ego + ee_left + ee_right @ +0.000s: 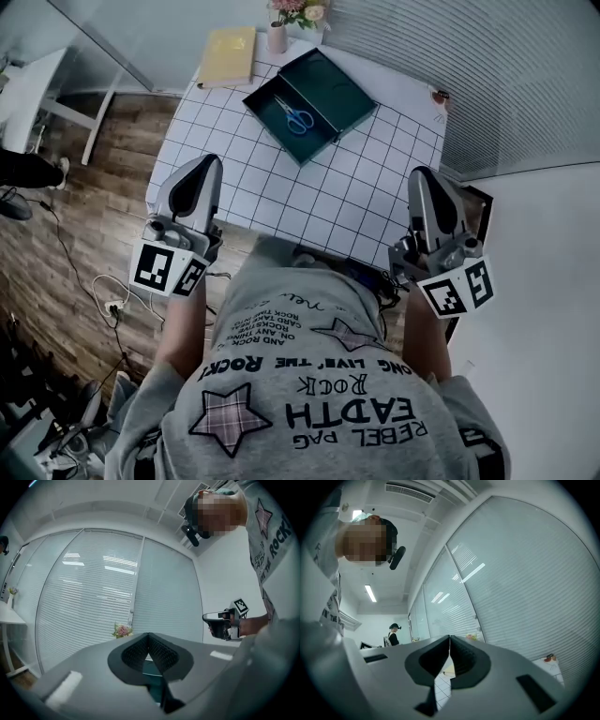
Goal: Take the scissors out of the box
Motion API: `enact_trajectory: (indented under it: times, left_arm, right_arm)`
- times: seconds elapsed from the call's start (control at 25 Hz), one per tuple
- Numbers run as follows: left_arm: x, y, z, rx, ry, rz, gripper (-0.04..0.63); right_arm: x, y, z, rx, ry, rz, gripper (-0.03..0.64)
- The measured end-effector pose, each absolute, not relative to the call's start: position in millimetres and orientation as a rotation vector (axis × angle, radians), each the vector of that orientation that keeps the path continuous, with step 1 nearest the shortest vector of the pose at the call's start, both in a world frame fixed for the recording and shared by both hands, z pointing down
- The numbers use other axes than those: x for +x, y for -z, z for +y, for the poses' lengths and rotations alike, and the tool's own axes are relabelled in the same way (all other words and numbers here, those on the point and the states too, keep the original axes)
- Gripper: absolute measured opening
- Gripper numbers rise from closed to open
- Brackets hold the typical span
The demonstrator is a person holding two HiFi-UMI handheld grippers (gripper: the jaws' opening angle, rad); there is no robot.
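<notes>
Blue-handled scissors (297, 117) lie inside an open dark green box (330, 82) at the far side of a white gridded table (300, 187). My left gripper (208, 160) hovers at the table's near left edge, well short of the box, its jaws shut with nothing between them (148, 635). My right gripper (422, 172) is at the table's near right corner, also shut and empty (449, 638). Both point level toward the far side. In the left gripper view the right gripper (220, 624) shows off to the right.
A yellow book (228, 54) and a small vase of flowers (278, 28) stand at the table's far end beside the box. A white blind wall (487, 75) runs along the right. Cables (103, 291) lie on the wooden floor at left. Another person (393, 634) stands far off.
</notes>
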State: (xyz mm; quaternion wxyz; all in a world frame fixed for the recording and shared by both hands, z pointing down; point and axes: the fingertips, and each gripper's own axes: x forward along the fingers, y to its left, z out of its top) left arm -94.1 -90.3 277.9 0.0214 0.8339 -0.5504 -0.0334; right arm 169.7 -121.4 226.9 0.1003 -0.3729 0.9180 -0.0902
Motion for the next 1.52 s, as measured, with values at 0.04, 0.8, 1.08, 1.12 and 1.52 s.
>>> enact_trajectory:
  times: [0.04, 0.8, 1.08, 1.12, 1.52]
  left_arm:
    - [-96.0, -278.0, -97.5, 2.593, 0.105, -1.69, 0.009]
    - [-126.5, -296.7, -176.9, 2.657, 0.105, -1.507, 0.009]
    - [-122.2, -298.1, -186.3, 2.615, 0.114, -1.547, 0.009]
    - [-120.8, -297.5, -187.3, 2.614, 0.115, -1.551, 0.009]
    - [-117.0, -311.2, -190.7, 2.562, 0.115, -1.607, 0.009]
  right_arm:
    - [166.4, -227.3, -125.0, -1.114, 0.271, 2.711, 0.014]
    - [122.5, -246.7, -180.3, -1.298, 0.326, 2.662, 0.015]
    - [122.0, -253.1, -204.0, -1.228, 0.373, 2.727, 0.015]
    - [120.9, -254.2, -208.5, -1.213, 0.379, 2.74, 0.015]
    - [98.7, -284.1, -238.2, -1.022, 0.524, 2.867, 0.015]
